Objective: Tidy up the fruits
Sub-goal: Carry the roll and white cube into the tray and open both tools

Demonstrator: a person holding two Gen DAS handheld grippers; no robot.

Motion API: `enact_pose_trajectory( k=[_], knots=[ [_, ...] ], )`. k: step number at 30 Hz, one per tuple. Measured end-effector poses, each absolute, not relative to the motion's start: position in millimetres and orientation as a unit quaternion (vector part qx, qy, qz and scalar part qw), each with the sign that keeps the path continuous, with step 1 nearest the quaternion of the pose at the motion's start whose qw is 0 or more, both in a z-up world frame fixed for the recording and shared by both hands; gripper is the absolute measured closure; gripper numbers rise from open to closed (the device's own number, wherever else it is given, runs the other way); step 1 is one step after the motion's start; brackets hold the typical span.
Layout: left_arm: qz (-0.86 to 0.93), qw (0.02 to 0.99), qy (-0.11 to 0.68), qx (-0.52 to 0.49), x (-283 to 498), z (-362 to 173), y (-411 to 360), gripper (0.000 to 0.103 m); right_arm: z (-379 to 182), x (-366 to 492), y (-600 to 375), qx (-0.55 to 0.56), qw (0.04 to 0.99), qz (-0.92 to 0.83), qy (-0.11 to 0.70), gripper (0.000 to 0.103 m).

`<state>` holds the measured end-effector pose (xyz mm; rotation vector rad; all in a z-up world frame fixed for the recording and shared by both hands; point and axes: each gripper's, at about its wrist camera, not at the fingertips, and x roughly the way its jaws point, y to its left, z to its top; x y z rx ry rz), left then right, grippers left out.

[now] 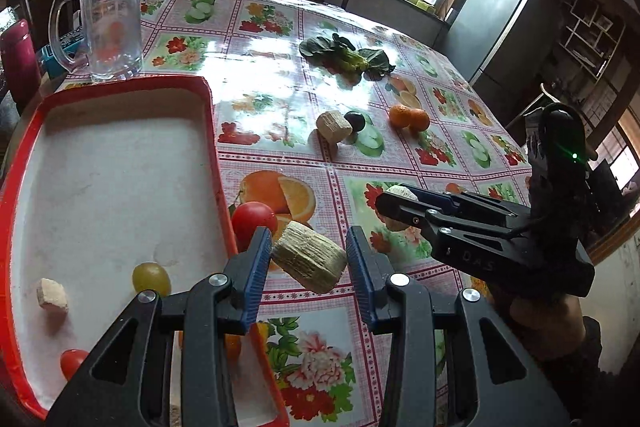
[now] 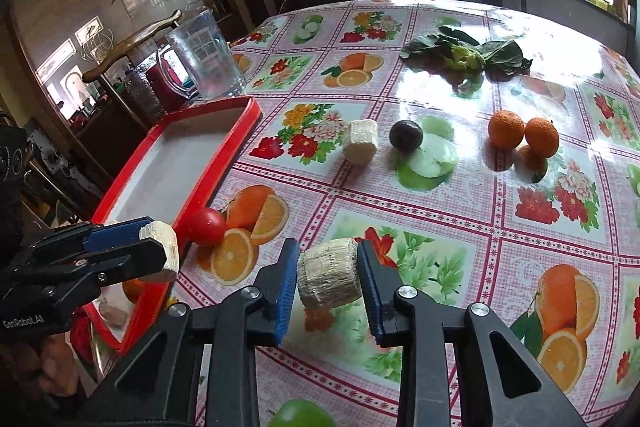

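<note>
My left gripper is shut on a pale sugarcane chunk, held just right of the red tray; it also shows in the right wrist view. My right gripper is shut on a second sugarcane chunk above the tablecloth, also seen in the left wrist view. A red tomato lies by the tray's edge. A third chunk, a dark plum and two oranges lie mid-table. In the tray are a green grape, a small chunk and a tomato.
A glass mug stands behind the tray. Leafy greens lie at the far side. A green fruit shows at the near edge under my right gripper. A dark red flask stands at the left.
</note>
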<state>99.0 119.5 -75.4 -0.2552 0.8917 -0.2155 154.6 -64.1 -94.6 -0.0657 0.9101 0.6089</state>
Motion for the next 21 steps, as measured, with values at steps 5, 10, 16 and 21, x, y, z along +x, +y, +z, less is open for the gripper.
enact_pose_trajectory(
  k=[5,10,16,21],
  knots=[
    [-0.088,0.892,0.423,-0.132,85,-74,139,0.066,-84,144,-44,-0.032,0.85,0.312,0.424,0.073],
    [-0.068,0.895,0.417,-0.141,73,-72,162,0.066,-79,133,-18,-0.038,0.844,0.335,0.418,0.073],
    [-0.04,0.899,0.409,-0.152,59,-71,195,0.066,-76,122,16,-0.046,0.835,0.36,0.414,0.073],
    [-0.016,0.9,0.403,-0.166,52,-70,221,0.066,-78,117,42,-0.054,0.825,0.379,0.416,0.073]
  ],
)
